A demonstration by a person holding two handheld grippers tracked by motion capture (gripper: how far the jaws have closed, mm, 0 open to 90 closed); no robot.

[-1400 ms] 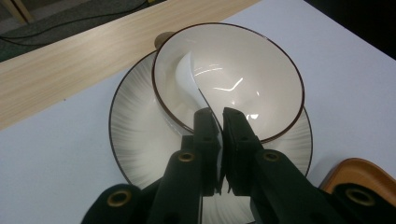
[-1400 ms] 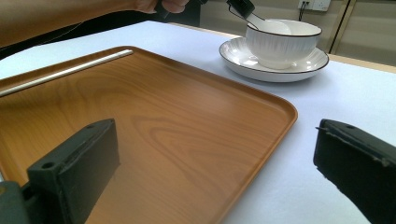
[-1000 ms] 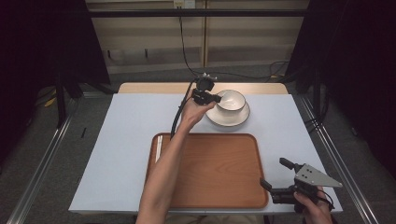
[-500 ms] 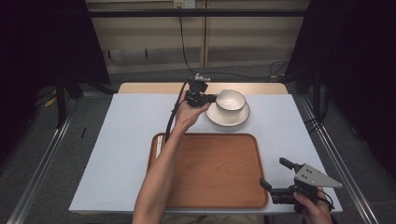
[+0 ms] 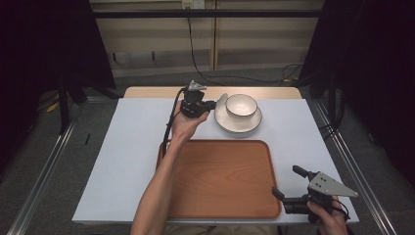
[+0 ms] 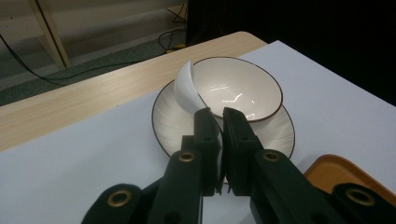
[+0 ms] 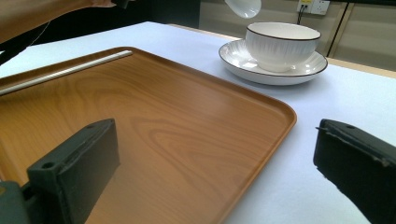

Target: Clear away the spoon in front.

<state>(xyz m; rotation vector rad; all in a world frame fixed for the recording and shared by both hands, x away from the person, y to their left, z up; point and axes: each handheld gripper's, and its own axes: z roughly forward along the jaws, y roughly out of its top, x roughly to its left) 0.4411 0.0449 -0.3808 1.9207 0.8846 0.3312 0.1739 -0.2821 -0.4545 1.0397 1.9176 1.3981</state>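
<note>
- The left gripper point(image 5: 209, 105) is held above the far middle of the white table point(image 5: 112, 147), its jaws pinched together on the handle of a white spoon point(image 5: 221, 100), which is lifted clear of the table.
- In the left gripper view the spoon point(image 6: 188, 91) curves up from between the clamped jaws, its scoop hanging over the near rim of the bowl point(image 6: 238, 88).
- Just right of that gripper, the white bowl point(image 5: 241, 105) with a dark rim sits in the middle of a white plate point(image 5: 238, 123); the high view shows nothing inside the bowl.
- The wooden tray point(image 5: 220, 181) lies at the near middle of the table, apart from the plate.
- The right gripper view shows a pale chopstick-like stick point(image 7: 65, 72) lying along the tray's point(image 7: 187, 140) far left edge, which the person's forearm mostly hides in the high view.
- The same view shows the ribbed outside of the bowl point(image 7: 280, 44) and the spoon's scoop point(image 7: 243, 7) hanging above it.
- The right gripper point(image 5: 288, 188) rests at the table's near right corner, just beside the tray, with its jaws spread wide and nothing between them.
</note>
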